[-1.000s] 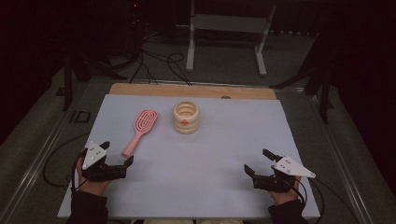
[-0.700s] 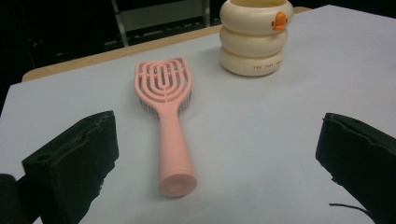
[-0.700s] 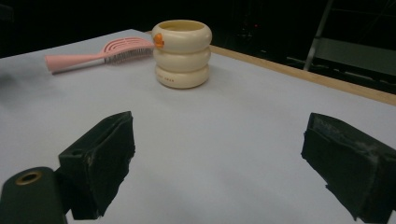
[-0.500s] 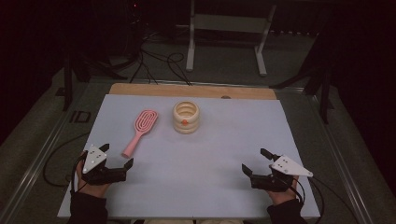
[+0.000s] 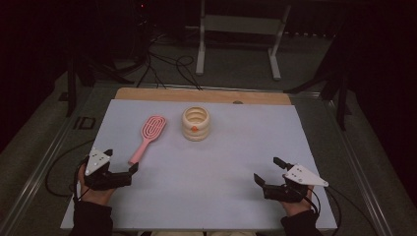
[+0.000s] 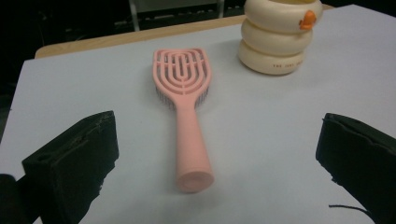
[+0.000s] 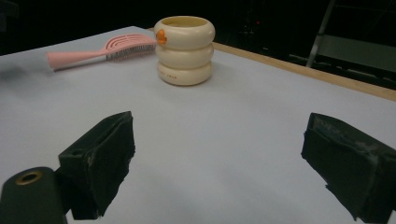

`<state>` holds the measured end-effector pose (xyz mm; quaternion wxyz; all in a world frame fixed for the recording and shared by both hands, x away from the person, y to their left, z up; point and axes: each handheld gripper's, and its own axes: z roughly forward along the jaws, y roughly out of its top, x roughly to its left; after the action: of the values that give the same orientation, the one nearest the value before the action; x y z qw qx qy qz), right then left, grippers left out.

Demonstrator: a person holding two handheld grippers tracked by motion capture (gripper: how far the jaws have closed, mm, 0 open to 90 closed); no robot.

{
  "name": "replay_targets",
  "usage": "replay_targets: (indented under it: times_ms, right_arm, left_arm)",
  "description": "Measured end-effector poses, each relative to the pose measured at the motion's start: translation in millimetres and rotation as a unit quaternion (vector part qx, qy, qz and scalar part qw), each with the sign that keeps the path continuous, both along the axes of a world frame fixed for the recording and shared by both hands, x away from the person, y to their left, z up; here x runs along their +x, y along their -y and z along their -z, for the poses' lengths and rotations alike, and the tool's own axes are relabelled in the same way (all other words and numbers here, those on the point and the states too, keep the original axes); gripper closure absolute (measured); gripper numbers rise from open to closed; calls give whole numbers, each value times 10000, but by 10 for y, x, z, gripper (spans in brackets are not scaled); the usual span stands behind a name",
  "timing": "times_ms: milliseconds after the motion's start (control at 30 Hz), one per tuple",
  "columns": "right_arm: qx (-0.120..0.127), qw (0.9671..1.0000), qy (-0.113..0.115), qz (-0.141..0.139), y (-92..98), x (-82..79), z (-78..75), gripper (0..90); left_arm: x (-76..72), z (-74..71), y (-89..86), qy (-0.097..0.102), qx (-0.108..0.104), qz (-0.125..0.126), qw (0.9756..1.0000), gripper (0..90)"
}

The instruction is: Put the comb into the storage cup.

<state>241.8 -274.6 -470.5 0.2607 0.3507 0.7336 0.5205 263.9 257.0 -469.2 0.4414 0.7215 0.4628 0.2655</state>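
The pink plastic hairbrush (image 5: 148, 137) lies flat on the white-covered bench (image 5: 236, 196) in its left half, toward the far edge, with the cream ribbed 3-ring cup (image 5: 195, 123) just to its right and apart from it. The brush's long axis runs diagonally: the slotted head points to the far edge, the round handle end points back toward the near left corner. The left hand-held gripper (image 5: 120, 169) sits right behind that handle end, jaws spread wide and empty; in the left gripper view the handle (image 6: 193, 158) lies between the 2 jaws, not yet touched. The right hand-held gripper (image 5: 268, 170) rests well apart near the near right corner, also wide open and empty. The left is clearly nearer, so a short push forward along the handle looks like the likely grasp.
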Motion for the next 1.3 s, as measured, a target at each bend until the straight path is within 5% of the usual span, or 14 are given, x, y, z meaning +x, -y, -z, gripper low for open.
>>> replay_targets:
  times_ms: [300,567,800,933,1033,1300]
  right_arm:
    - [15,10000,-30,-5,-6,-6,6,93]
    - [8,10000,-38,-15,-13,-7,13,93]
    - [28,10000,-57,7,-6,-11,10,93]
    - [20,10000,-46,10,0,-9,9,93]
    - [20,10000,-47,13,3,-7,11,93]
    - [19,10000,-59,4,-1,-2,20,93]
  left_arm:
    - [139,-114,-50,-387,137,-72,9991,3]
    - [313,-209,5,-559,538,4,9970,2]
    - [550,-230,50,-836,828,-7,9930,3]
    - [607,-231,44,-947,846,-60,9919,3]
    - [732,-217,40,-1236,905,-132,9881,3]
    - [872,-215,47,-1440,1036,-130,9840,3]
